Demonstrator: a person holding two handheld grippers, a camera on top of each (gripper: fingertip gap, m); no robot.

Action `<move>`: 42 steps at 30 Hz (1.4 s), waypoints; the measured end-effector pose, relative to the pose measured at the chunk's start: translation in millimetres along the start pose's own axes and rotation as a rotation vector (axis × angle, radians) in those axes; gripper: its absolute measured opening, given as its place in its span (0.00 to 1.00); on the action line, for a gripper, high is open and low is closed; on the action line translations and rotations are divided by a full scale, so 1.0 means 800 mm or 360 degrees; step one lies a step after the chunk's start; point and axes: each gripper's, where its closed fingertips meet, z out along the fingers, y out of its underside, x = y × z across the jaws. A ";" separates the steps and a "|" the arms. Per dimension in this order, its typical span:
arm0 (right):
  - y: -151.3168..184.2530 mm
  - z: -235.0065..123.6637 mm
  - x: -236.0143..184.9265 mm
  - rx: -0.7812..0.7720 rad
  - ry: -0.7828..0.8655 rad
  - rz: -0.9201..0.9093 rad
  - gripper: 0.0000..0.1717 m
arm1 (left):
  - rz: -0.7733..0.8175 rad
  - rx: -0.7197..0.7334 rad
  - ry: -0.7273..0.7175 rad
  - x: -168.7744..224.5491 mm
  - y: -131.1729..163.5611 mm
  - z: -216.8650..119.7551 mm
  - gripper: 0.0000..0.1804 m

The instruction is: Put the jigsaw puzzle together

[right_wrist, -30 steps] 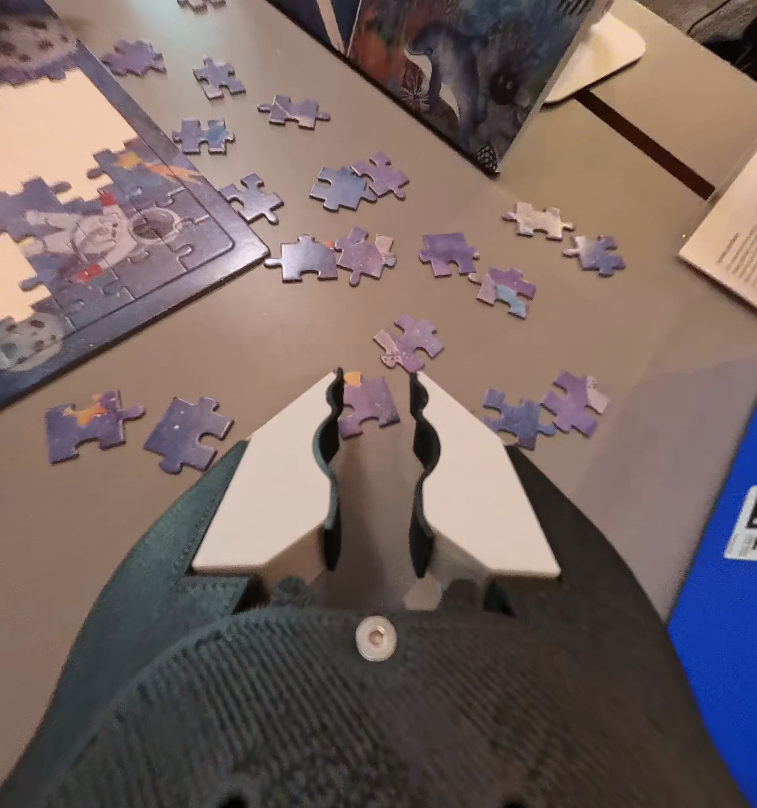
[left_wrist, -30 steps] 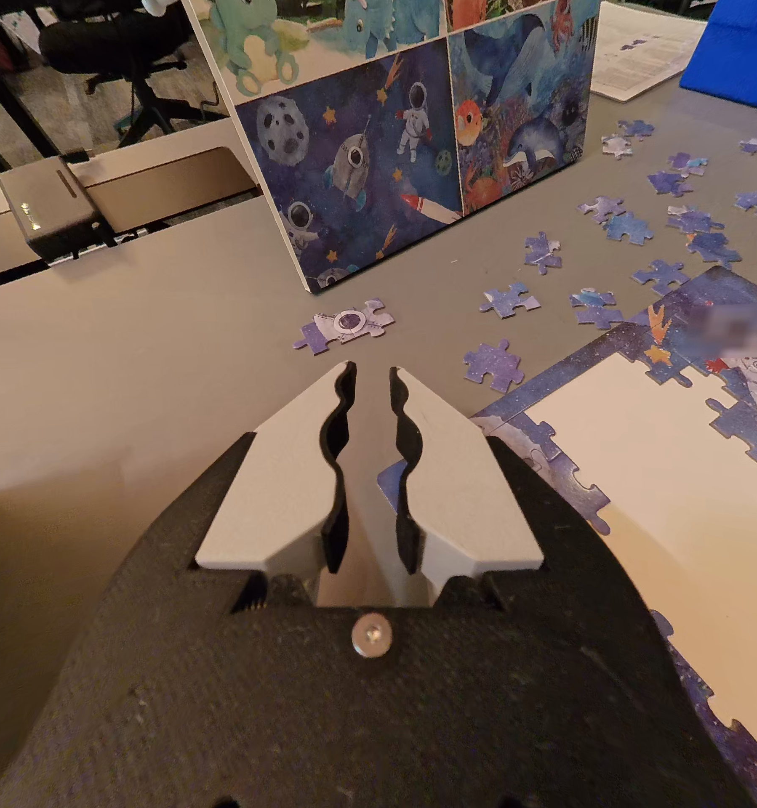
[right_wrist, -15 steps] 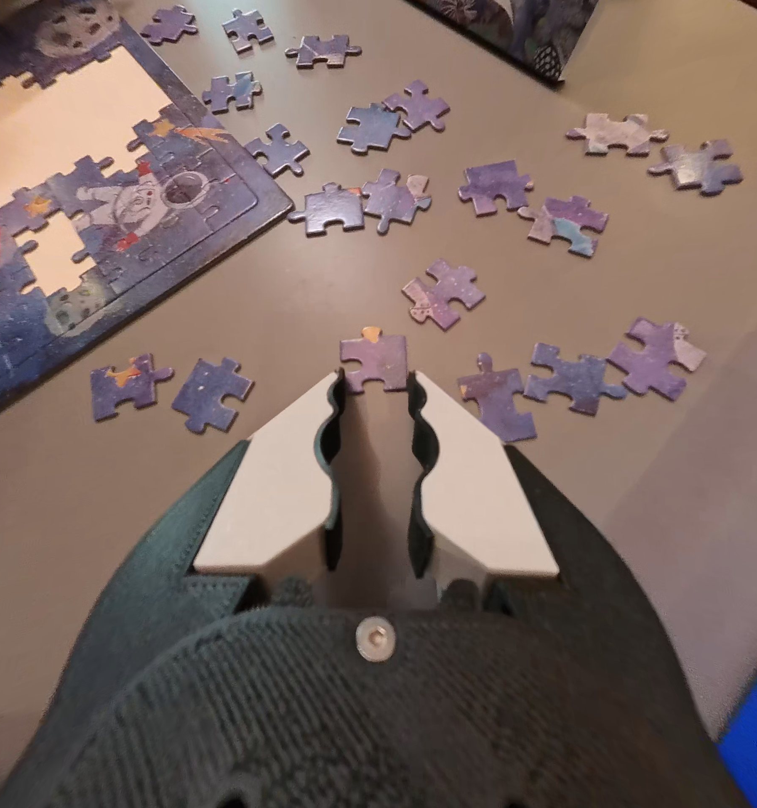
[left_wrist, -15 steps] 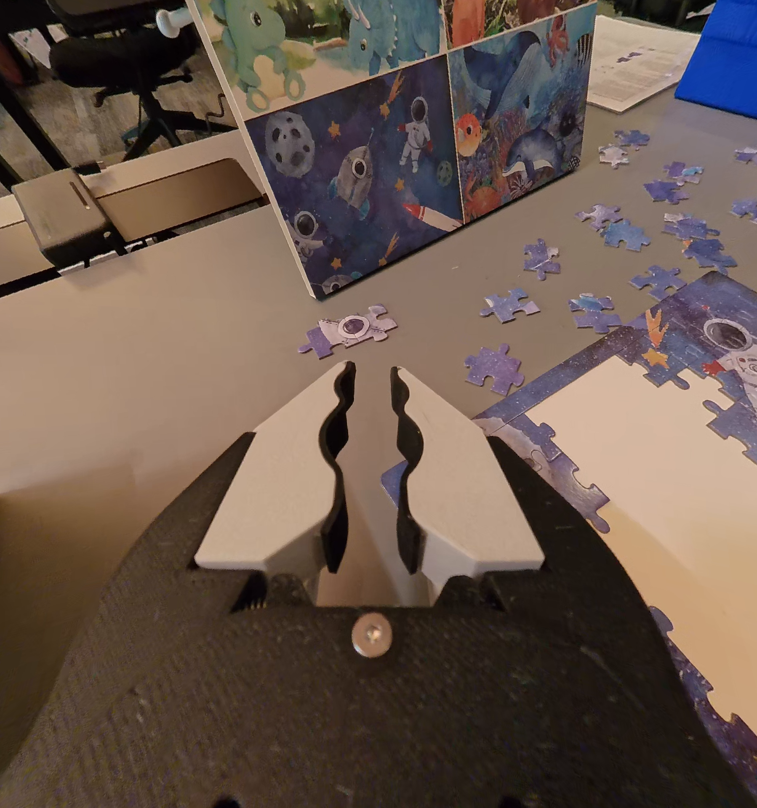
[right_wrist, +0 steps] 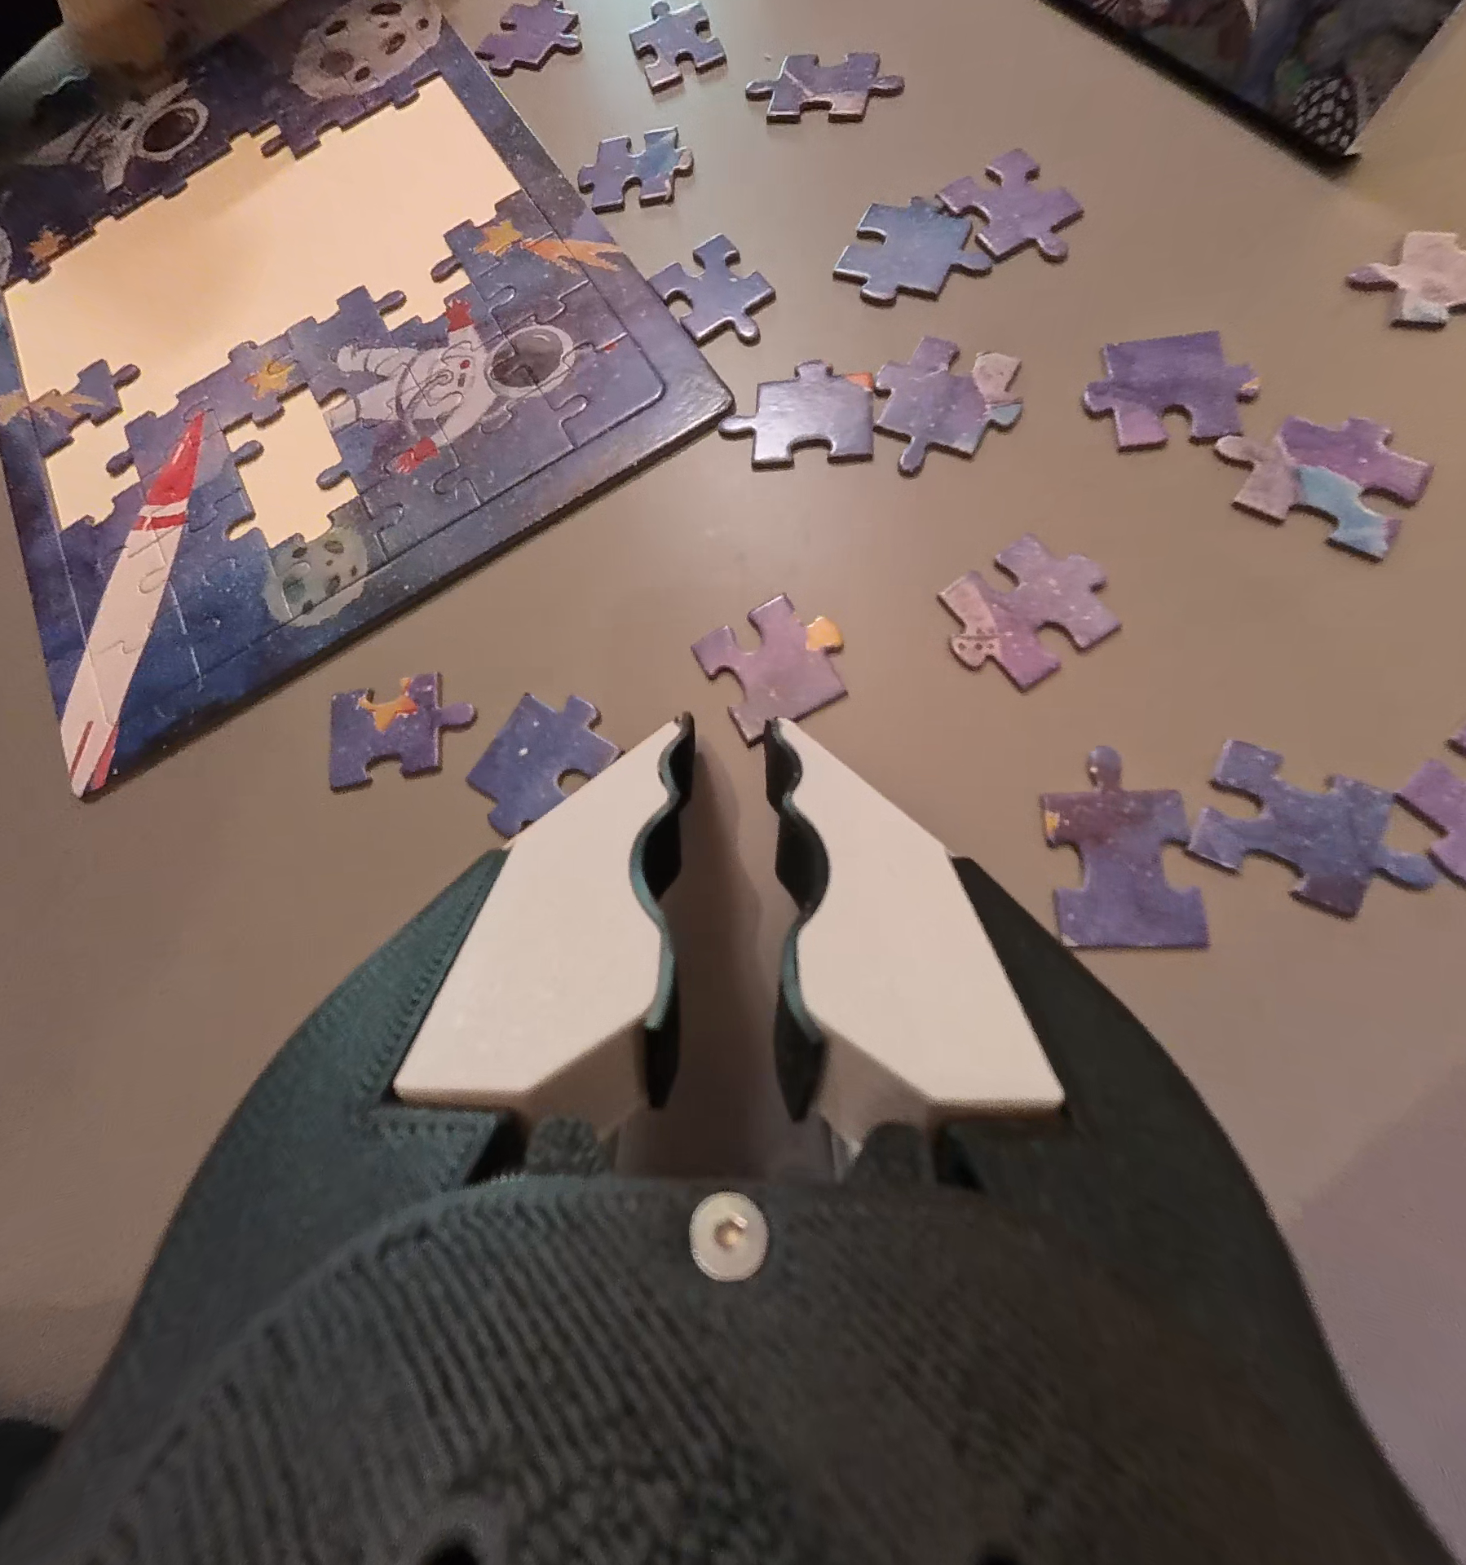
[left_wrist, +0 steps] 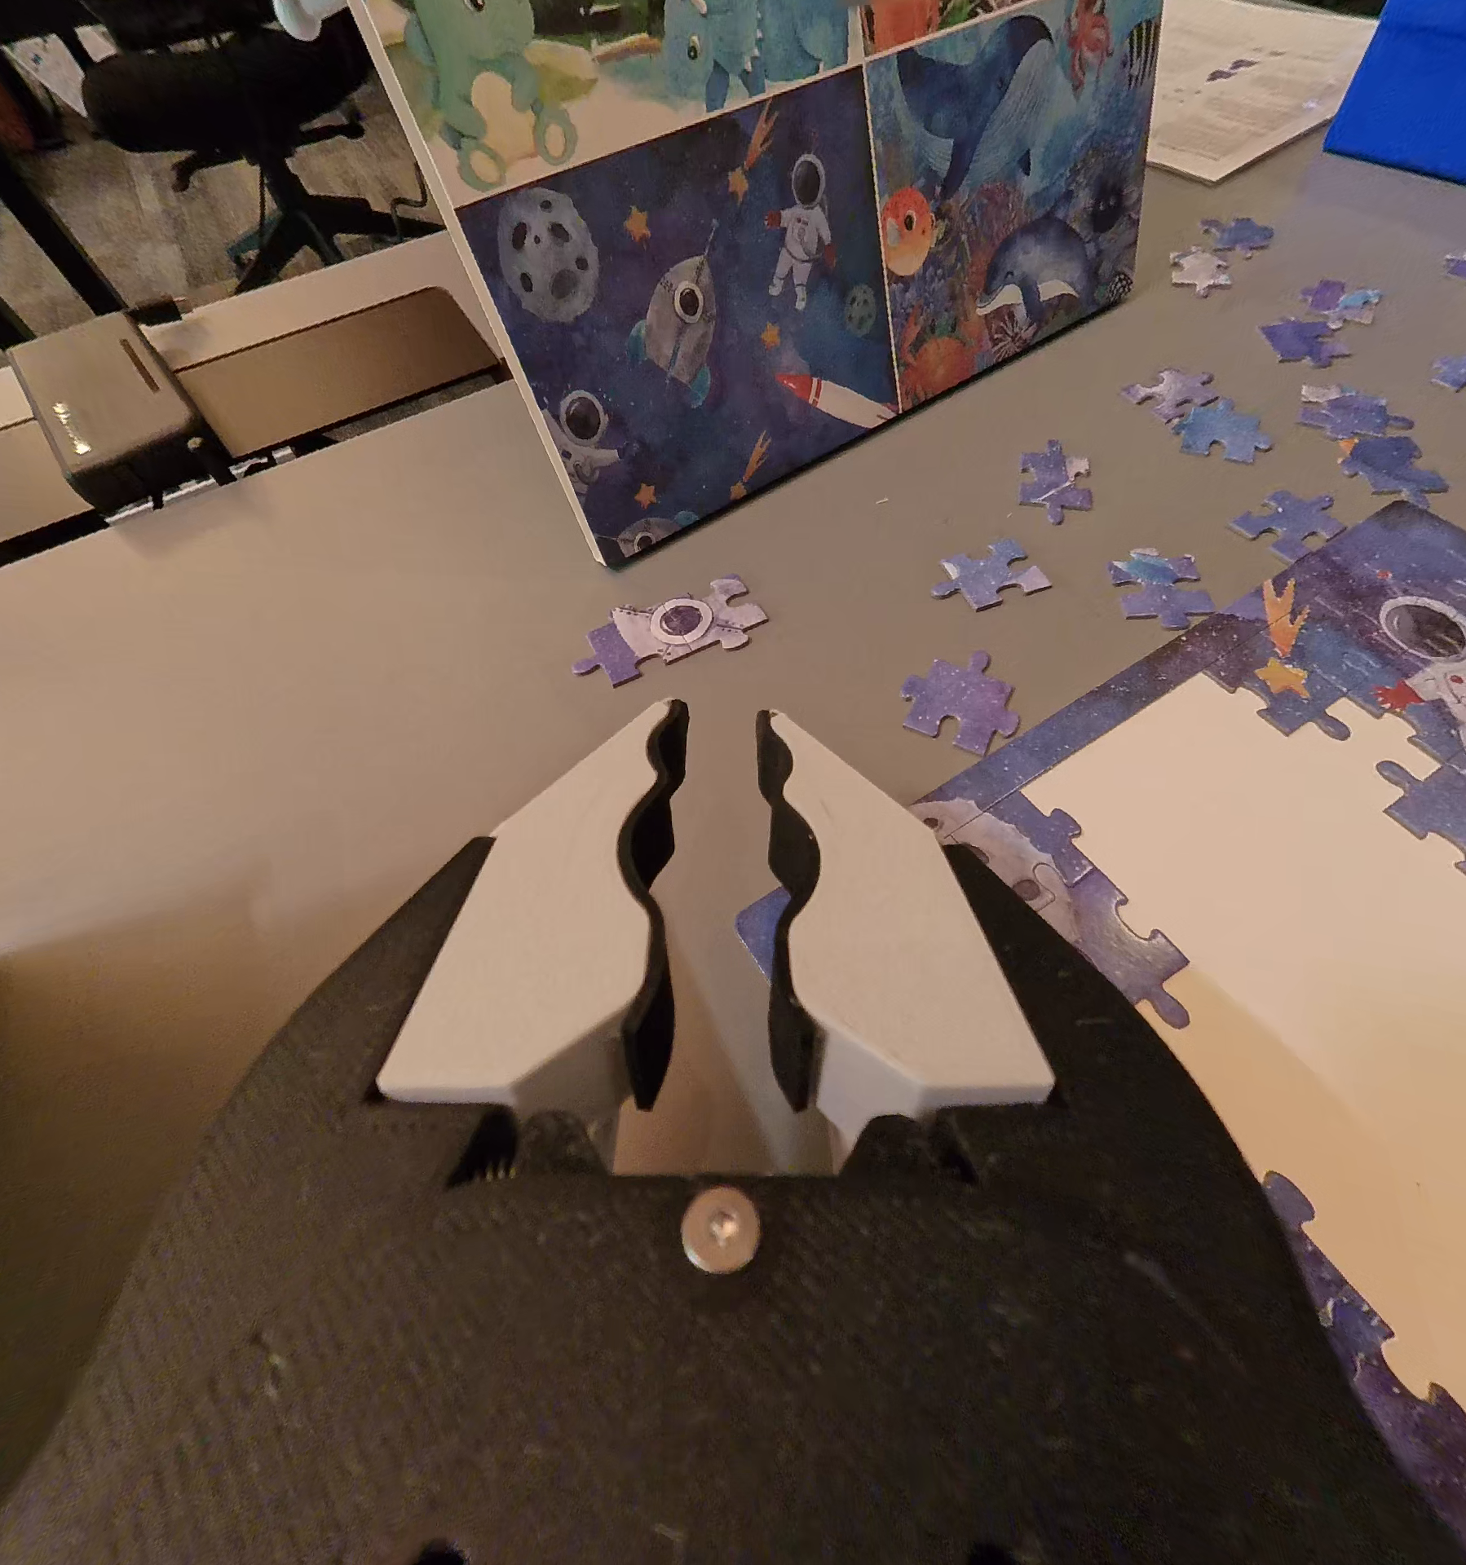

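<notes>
Two hand-held grippers hang over a grey table [left_wrist: 204,720] strewn with purple jigsaw pieces. The left gripper [left_wrist: 719,716] holds its jaws slightly parted on nothing; nearest it lies a joined pair of pieces showing a porthole [left_wrist: 674,627], long axis running left to right, just before the corner of an upright picture box [left_wrist: 755,279]. The right gripper [right_wrist: 728,728], jaws likewise narrowly apart and bare, has its right fingertip at the near corner of a purple piece with an orange tab [right_wrist: 776,665], which lies flat beyond the tips. The half-filled puzzle tray [right_wrist: 679,398] lies toward the table's left. No writing is legible.
</notes>
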 end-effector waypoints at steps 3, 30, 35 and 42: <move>0.000 0.001 0.000 -0.0001 0.0000 -0.0003 0.08 | 0.0005 -0.0005 -0.0001 0.000 0.001 0.000 0.08; -0.062 0.006 0.011 0.0330 0.0337 -0.0274 0.15 | 0.0033 -0.0031 -0.0017 0.000 0.004 0.003 0.08; -0.061 0.007 0.012 0.0318 0.0340 -0.0268 0.15 | 0.0035 -0.0032 -0.0017 0.000 0.004 0.003 0.08; -0.056 0.013 0.012 0.0254 0.0346 -0.0285 0.15 | 0.0039 -0.0033 -0.0017 0.001 0.004 0.003 0.08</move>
